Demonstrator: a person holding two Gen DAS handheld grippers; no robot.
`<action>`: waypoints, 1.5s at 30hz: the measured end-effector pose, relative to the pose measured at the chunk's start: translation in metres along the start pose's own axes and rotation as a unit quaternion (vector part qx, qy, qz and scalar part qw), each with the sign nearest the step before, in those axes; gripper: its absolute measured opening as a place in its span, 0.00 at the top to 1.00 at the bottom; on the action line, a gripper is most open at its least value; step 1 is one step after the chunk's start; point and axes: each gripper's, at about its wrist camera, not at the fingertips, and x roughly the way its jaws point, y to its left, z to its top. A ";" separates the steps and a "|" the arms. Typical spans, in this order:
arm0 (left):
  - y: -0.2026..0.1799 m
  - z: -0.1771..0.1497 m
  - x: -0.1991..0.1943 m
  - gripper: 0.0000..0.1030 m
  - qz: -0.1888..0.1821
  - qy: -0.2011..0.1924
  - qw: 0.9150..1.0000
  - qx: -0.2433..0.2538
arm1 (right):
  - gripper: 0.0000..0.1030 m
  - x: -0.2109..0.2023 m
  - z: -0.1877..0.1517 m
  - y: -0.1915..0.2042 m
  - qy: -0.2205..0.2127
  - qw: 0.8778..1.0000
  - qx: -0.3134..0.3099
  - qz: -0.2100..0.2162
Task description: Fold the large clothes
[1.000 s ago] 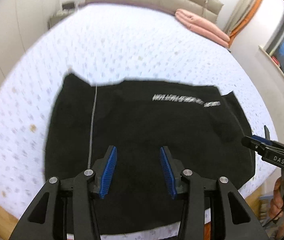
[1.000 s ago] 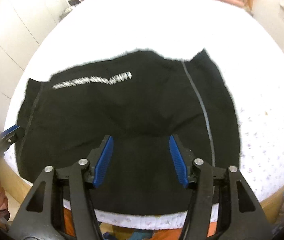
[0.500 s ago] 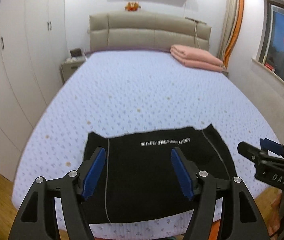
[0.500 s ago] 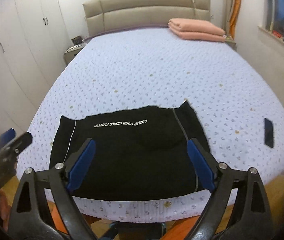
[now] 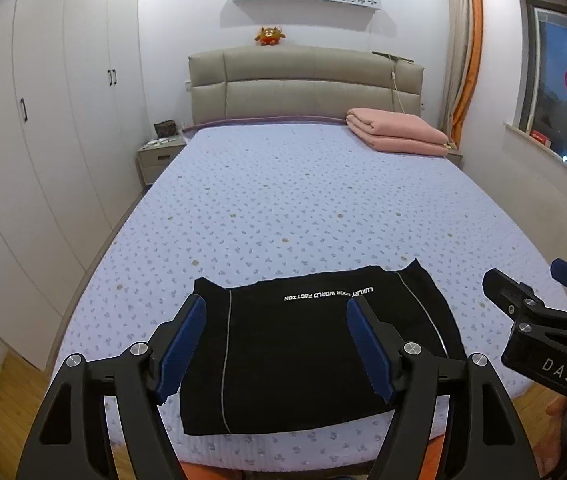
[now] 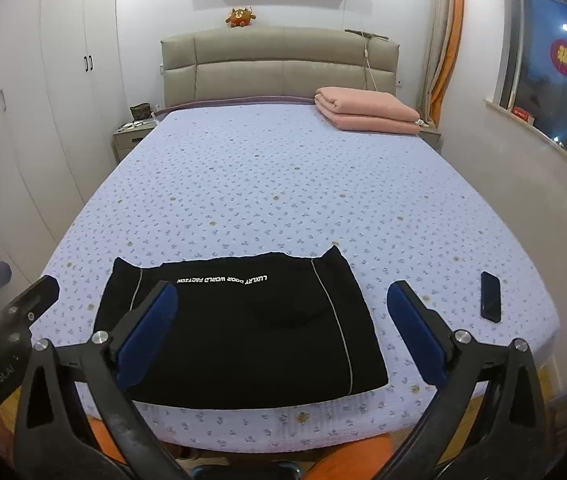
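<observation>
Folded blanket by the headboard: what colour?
Pink folded blanket, clearest in the right wrist view.

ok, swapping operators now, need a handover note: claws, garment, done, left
Left claw: open, empty, raised above the bed's near edge.
Right claw: open, empty, also raised clear of the cloth.
Black garment: folded into a flat rectangle at the foot of the bed, white lettering on top, neither claw touching it.
Phone lies to its right, apart from it.
Done: garment looks folded.
Left: probably only a tidy-up, or one more fold if it must be smaller.
</observation>
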 end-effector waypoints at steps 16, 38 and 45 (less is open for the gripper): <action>-0.007 -0.020 0.040 0.27 -0.003 0.052 0.999 0.006 | 0.00 0.037 -0.018 0.002 0.048 0.999 0.000 -0.007; -0.011 -0.020 0.048 0.27 0.001 0.063 0.998 0.012 | 0.00 0.035 -0.014 -0.002 0.053 0.999 -0.007 0.000; -0.010 -0.019 0.047 0.27 0.001 0.064 0.998 0.012 | 0.00 0.035 -0.014 -0.001 0.054 0.998 -0.009 0.003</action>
